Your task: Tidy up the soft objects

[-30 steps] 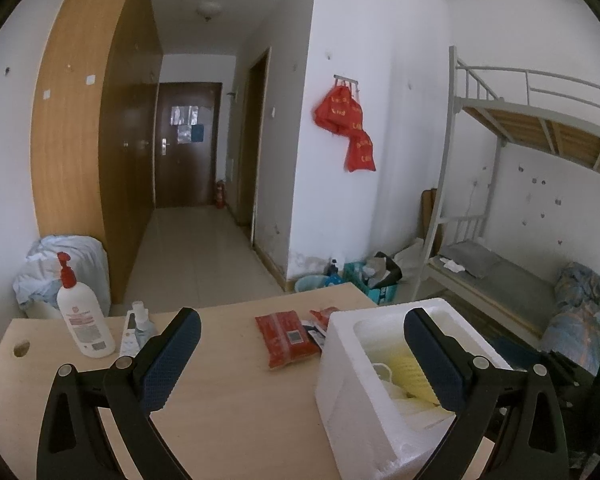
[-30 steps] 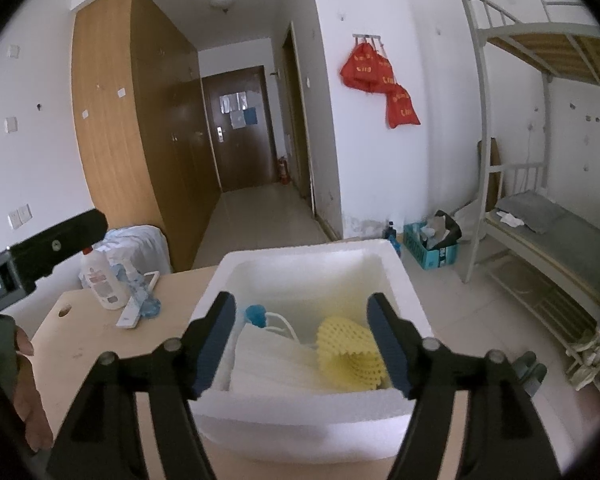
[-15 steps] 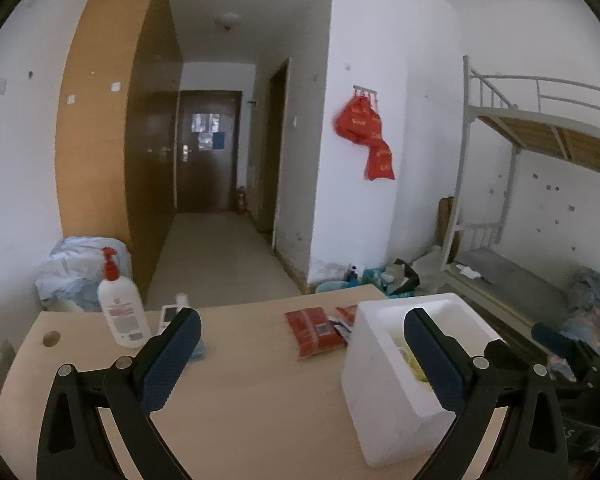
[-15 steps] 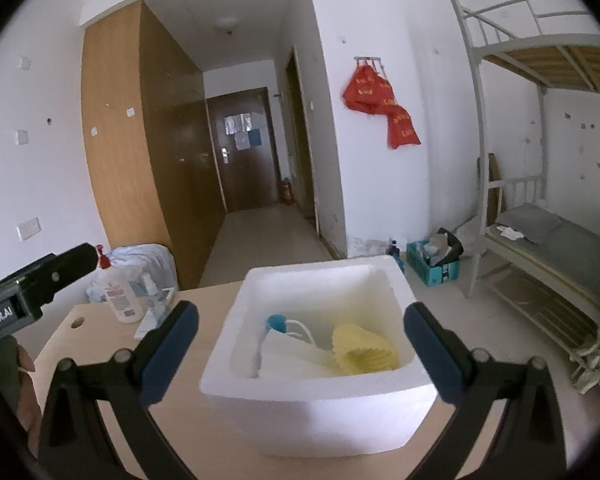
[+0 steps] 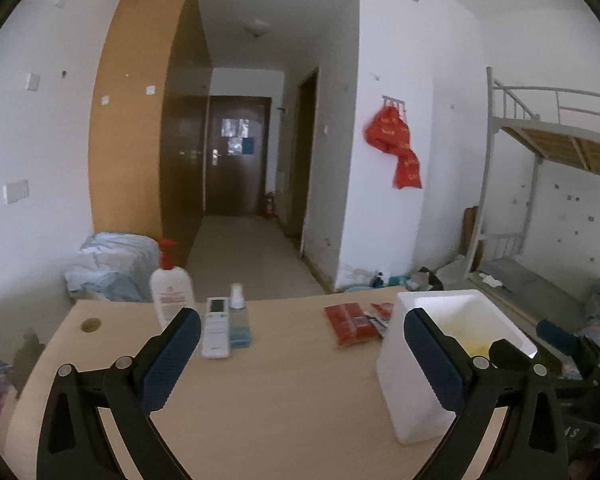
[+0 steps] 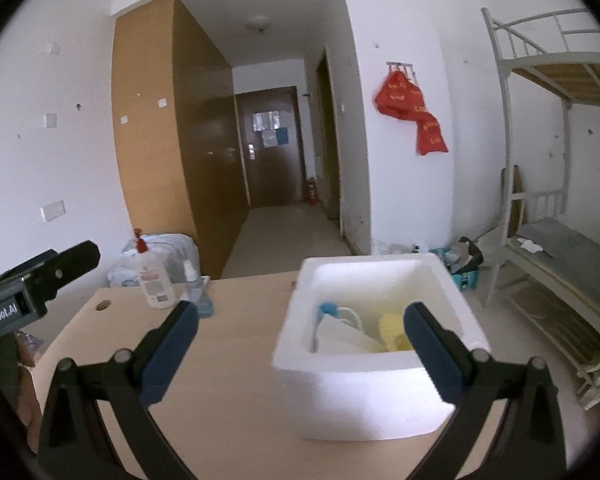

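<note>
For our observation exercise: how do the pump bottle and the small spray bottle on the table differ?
The pump bottle is white, wide and taller, with a red pump head; the small spray bottle is slim and shorter, with blue liquid and a pale cap. Both stand upright near the table's far edge, flanking a white remote.

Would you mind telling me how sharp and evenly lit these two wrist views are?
Left wrist view: soft blur on the red packet, foam box interior washed out. Right wrist view: fisheye bends the bunk bed frame, and the box rim glares white.
</note>
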`<state>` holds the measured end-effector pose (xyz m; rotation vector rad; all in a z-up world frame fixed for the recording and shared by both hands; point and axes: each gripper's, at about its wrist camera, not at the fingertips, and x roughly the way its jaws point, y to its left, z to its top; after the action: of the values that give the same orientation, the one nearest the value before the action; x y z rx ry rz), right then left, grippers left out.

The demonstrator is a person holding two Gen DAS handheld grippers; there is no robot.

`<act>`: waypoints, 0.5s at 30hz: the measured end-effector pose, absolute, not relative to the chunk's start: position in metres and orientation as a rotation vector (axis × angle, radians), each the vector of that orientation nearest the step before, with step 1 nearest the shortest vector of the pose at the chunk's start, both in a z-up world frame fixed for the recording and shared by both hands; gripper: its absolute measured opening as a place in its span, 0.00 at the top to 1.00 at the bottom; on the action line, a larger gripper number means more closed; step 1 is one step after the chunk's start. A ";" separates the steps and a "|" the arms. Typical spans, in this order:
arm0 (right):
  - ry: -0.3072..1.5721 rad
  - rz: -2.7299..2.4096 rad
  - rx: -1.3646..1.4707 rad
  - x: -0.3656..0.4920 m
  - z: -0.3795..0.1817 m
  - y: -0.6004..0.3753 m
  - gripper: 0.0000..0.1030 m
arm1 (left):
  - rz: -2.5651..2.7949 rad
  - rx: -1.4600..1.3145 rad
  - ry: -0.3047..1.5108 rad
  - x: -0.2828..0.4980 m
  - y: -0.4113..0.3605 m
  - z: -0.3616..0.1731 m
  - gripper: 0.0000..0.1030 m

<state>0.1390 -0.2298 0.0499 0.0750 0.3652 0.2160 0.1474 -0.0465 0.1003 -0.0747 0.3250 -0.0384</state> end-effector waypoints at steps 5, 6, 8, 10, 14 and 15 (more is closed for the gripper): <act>0.356 0.285 0.055 0.135 0.052 -0.200 0.00 | 0.037 -0.082 0.307 0.124 -0.017 0.101 0.01; 0.355 0.301 0.049 0.134 0.052 -0.193 0.00 | 0.049 -0.084 0.306 0.122 -0.012 0.101 0.01; 0.353 0.336 0.036 0.133 0.052 -0.176 0.00 | 0.090 -0.087 0.299 0.111 0.004 0.100 0.01; 0.355 0.372 0.029 0.131 0.051 -0.160 0.00 | 0.121 -0.090 0.296 0.105 0.016 0.099 0.01; 0.357 0.410 0.019 0.128 0.050 -0.140 0.00 | 0.168 -0.099 0.301 0.091 0.044 0.095 0.00; 0.359 0.415 0.018 0.129 0.050 -0.136 0.00 | 0.180 -0.094 0.303 0.089 0.049 0.094 0.00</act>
<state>0.1288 -0.1365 0.0495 0.0177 0.3594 0.4153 0.0886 0.0489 0.0943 -0.0942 0.3035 0.1800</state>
